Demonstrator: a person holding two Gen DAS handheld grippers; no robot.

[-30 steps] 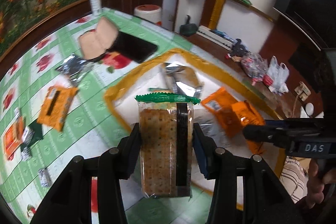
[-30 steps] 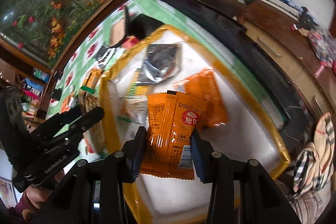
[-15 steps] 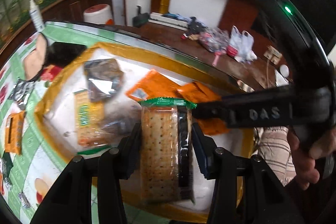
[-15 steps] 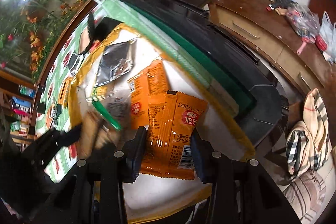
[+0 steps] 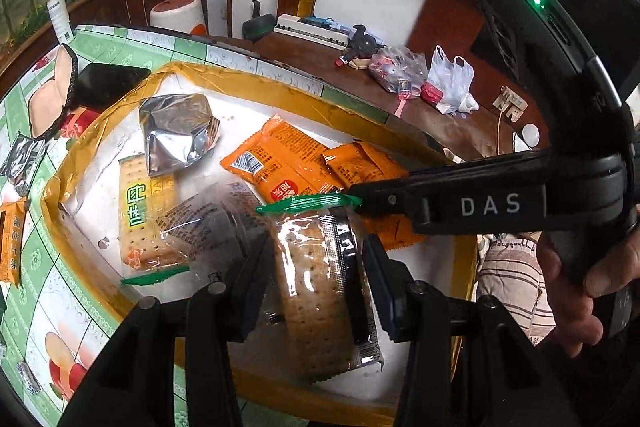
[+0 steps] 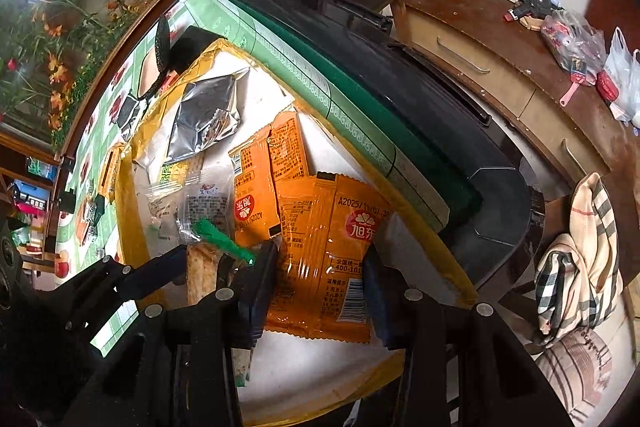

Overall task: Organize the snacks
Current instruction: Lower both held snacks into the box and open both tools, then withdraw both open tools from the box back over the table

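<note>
Both hands hang over the white tray [image 5: 464,259] with its yellow rim. The left gripper [image 5: 316,279] is clamped on a clear cracker pack [image 5: 320,291] with a green seal, standing upright between its pads. The right gripper [image 6: 320,279] pinches an orange snack packet [image 6: 328,251], flat face to us, just beside the other claw. In the tray I count two orange packets [image 5: 280,163], one silver foil pouch [image 5: 176,133], one more cracker pack [image 5: 140,211] and one clear wrapper [image 5: 204,215].
</note>
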